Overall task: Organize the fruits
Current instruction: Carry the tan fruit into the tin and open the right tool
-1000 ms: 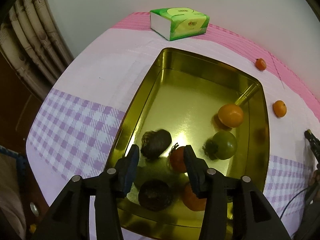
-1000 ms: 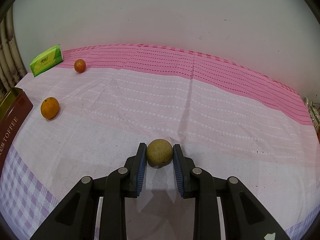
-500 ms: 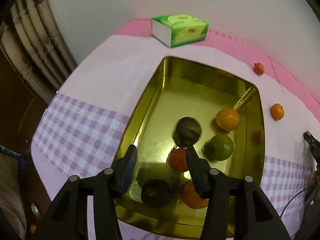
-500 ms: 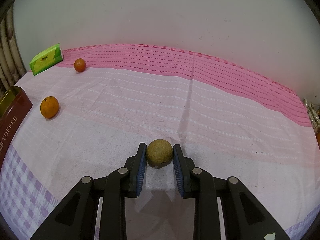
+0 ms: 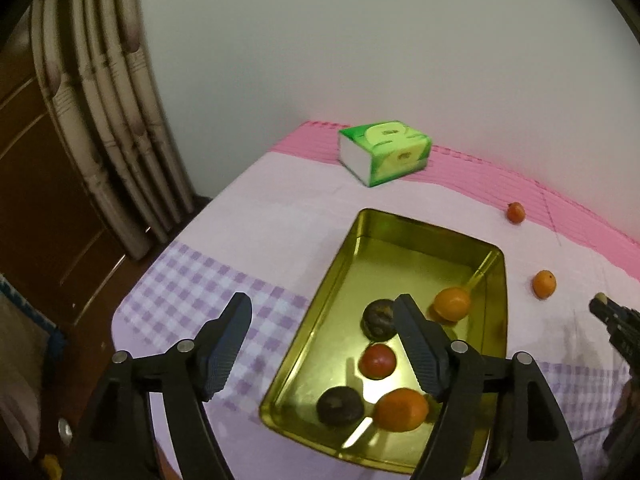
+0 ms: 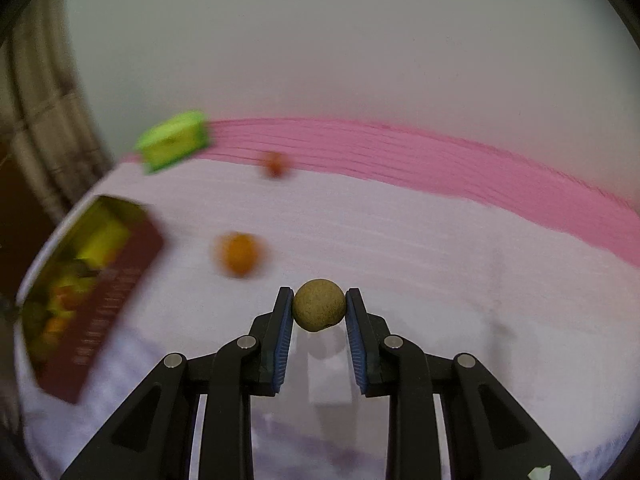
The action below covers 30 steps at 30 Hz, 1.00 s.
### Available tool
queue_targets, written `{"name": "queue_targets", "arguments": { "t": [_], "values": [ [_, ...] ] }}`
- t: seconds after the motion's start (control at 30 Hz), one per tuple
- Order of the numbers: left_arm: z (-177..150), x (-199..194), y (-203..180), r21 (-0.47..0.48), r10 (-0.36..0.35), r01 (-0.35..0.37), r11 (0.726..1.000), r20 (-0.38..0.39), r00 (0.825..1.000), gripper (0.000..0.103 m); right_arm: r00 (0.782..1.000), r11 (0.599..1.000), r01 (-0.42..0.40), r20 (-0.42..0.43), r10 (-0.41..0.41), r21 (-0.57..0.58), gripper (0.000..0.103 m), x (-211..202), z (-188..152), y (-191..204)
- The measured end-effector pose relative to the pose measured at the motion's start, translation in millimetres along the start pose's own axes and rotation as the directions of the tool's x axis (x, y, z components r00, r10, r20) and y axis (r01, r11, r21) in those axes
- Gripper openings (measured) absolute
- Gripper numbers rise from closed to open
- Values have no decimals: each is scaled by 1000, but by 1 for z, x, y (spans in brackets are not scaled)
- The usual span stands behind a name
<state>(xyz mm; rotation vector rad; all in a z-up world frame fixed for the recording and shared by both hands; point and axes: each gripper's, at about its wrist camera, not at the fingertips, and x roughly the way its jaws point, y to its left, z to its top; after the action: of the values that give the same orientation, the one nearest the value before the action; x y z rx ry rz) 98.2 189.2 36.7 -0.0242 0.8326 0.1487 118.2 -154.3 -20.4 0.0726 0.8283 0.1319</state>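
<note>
My left gripper is open and empty, raised above the near left edge of the gold tin tray. The tray holds two dark fruits, a red tomato and two oranges. My right gripper is shut on a round brown fruit and holds it above the cloth. Two small oranges lie loose on the cloth; they also show in the left wrist view. The tray sits at the left of the blurred right wrist view.
A green tissue pack lies at the back by the white wall. A curtain and a wooden door stand left of the table. The table's left edge drops off beside the tray. The right gripper's tip shows at the right.
My left gripper has lifted and drawn back from the tray, and a dark fruit has rolled further in. My right gripper has lifted the brown fruit and swung left towards the tray.
</note>
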Motion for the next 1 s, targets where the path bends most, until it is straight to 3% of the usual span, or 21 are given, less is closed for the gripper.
{"name": "queue_targets", "arguments": {
  "t": [0.17, 0.37, 0.6, 1.0],
  "values": [
    [-9, -2, 19, -53, 23, -25, 998, -32, 999, 75, 983, 972, -180, -3, 182, -154, 24, -7, 9, 95],
    [-14, -1, 32, -100, 53, -57, 993, -48, 997, 78, 962, 923, -271, -57, 266, -274, 24, 1, 4, 172],
    [-15, 2, 29, -87, 47, -53, 995, -61, 997, 78, 962, 906, -271, -113, 247, -325, 24, 22, -4, 202],
    [-14, 5, 30, -90, 38, -45, 995, -82, 996, 80, 963, 903, -262, -148, 224, -341, 25, 36, -7, 212]
  ]
}}
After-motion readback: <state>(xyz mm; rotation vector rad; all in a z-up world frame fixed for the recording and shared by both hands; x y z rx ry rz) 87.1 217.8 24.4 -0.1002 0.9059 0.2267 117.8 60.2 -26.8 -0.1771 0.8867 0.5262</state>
